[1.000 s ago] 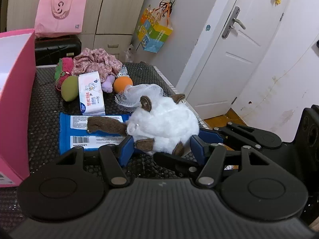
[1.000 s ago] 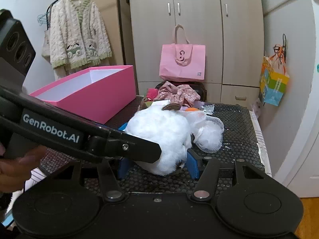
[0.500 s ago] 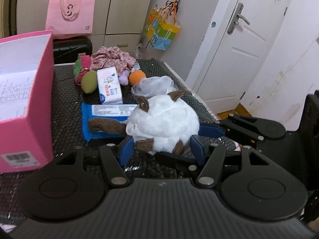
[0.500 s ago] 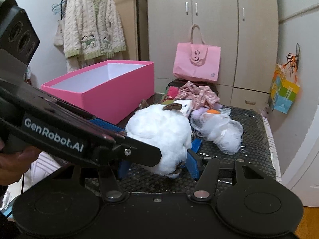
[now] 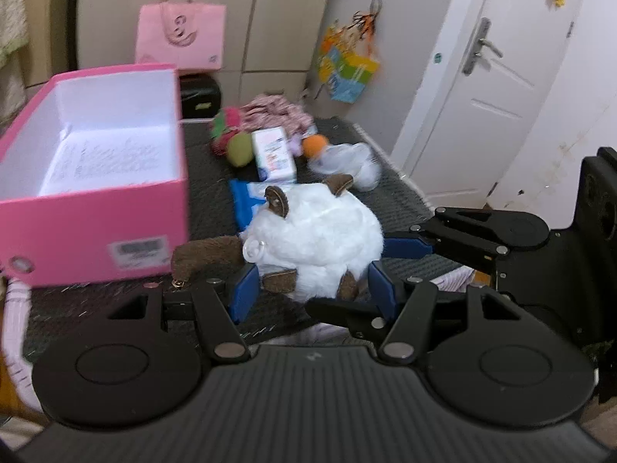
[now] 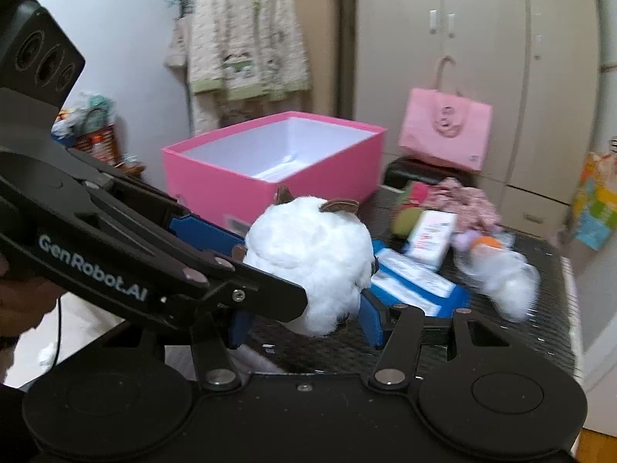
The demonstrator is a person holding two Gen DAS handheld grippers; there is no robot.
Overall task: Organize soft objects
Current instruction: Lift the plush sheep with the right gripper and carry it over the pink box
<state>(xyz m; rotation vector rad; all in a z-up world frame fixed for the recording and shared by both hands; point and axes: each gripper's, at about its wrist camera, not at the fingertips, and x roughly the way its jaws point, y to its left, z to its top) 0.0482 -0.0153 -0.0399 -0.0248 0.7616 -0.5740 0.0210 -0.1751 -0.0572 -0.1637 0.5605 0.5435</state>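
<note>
Spanning the scene: bench (image 5: pixel 208 200), dark, mesh-textured top.
Standing on its left part: pink box (image 5: pixel 96 231), lid off, white inside, printed sheet on the floor of it.
Held up near the box's front corner, clear of the bench top: white plush toy (image 5: pixel 320 239), round, fluffy, brown ears, brown limbs, brown tail pointing toward the box.
Gripping it from the near side: left claw (image 5: pixel 312 293), blue pads pressed into the lower fur on both flanks.
Gripping it from the right side: right claw (image 6: pixel 300 322), pads sunk in the fur at a middling spread; seen from the left wrist reaching in with a blue pad against the toy's flank.
Lying flat behind the toy: blue pack (image 6: pixel 420 285) with white labels.
Lying beside that: white mesh puff (image 6: pixel 505 274), blurred.
Clustered at the far end: tissue pack (image 5: pixel 273 154), floral cloth (image 5: pixel 277 112), green ball (image 5: pixel 239 148), orange ball (image 5: pixel 314 144).
</note>
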